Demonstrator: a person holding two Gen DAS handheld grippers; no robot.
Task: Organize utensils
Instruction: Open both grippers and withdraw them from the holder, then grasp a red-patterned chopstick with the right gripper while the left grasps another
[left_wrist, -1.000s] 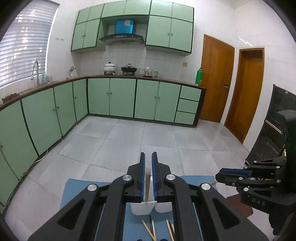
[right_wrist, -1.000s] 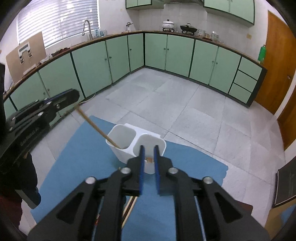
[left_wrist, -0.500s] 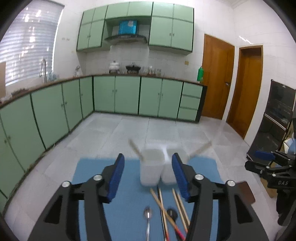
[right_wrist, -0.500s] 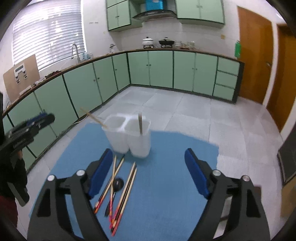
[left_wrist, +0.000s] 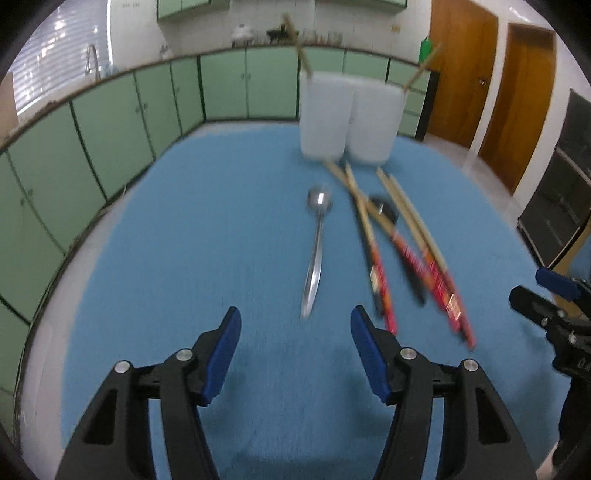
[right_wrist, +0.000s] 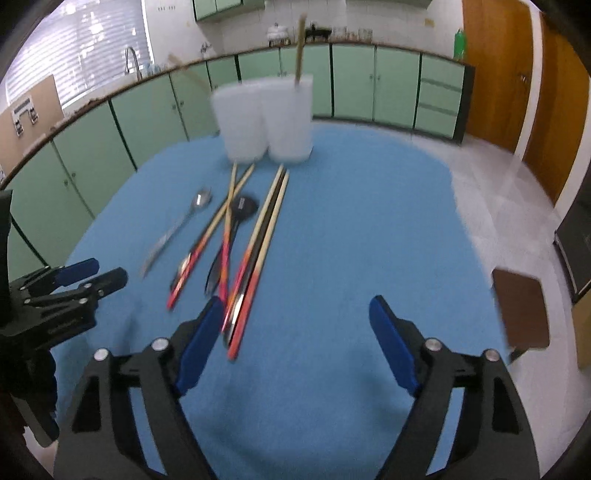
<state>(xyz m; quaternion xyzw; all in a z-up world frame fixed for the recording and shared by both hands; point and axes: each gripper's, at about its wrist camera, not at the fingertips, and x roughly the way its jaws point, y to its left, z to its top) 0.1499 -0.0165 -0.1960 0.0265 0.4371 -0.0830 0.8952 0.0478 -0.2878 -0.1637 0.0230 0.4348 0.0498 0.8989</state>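
A white two-cup holder (left_wrist: 347, 118) (right_wrist: 266, 118) stands at the far end of the blue mat (left_wrist: 184, 258) (right_wrist: 369, 240), one chopstick upright in each cup. Before it lie a metal spoon (left_wrist: 316, 251) (right_wrist: 177, 232), a black spoon (left_wrist: 384, 212) (right_wrist: 242, 206) and several red-ended chopsticks (left_wrist: 417, 240) (right_wrist: 258, 243). My left gripper (left_wrist: 293, 325) (right_wrist: 96, 273) hangs low just short of the metal spoon's handle, jaws opening with nothing between them. My right gripper (right_wrist: 295, 314) (left_wrist: 539, 291) is closing slowly; the nearest chopstick ends lie just inside its left finger, untouched.
Green base cabinets (left_wrist: 110, 122) run along the far and left walls. Wooden doors (left_wrist: 461, 74) stand at the right, with a black rack (left_wrist: 561, 184) beside the table. A brown stool seat (right_wrist: 521, 310) sits right of the mat. Both views are motion-blurred.
Both grippers were shut on chopsticks over the holder, then opened and left them in the cups. Both have pulled back and dropped towards the utensils on the mat.
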